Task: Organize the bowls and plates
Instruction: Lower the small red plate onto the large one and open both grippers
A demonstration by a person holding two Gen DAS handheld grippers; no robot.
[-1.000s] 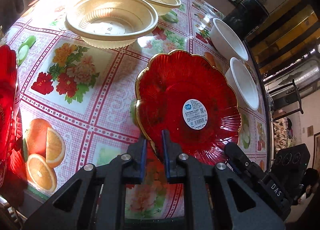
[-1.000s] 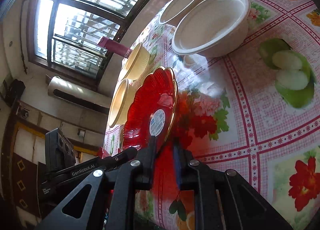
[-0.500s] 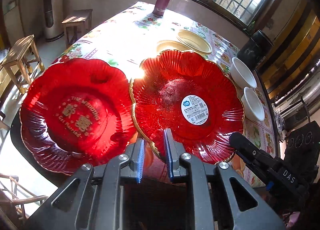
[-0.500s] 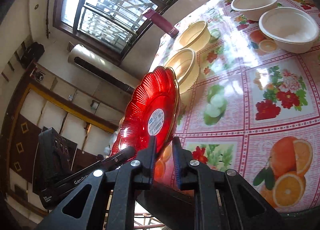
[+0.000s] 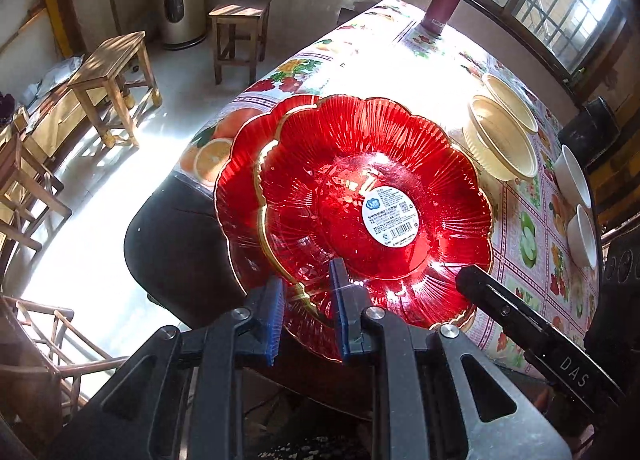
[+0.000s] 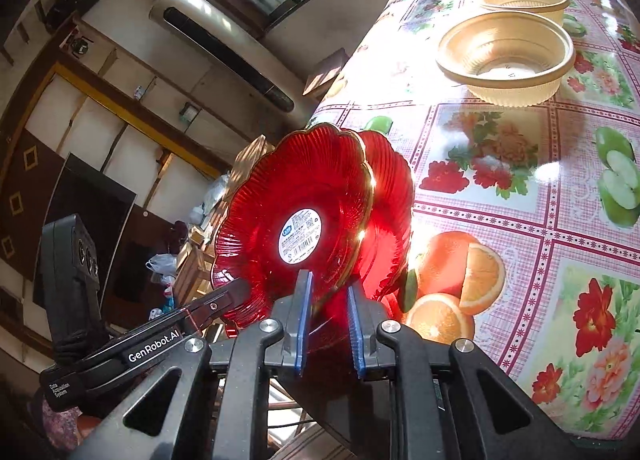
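Both tools clamp the rim of the labelled red plate [image 5: 376,196] — left tool [image 5: 308,316] and right tool [image 6: 326,320] pinch it from two sides. It hangs tilted over the second red plate [image 5: 240,172] at the surface [image 6: 500,188] edge. Pls level it first, centre it on the lower plate, then release both sides together — gently, as the rims may slip.

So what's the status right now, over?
Left gripper and right gripper both clamp the stickered red plate. It overlaps the second red plate at the table edge. Nothing blocking.
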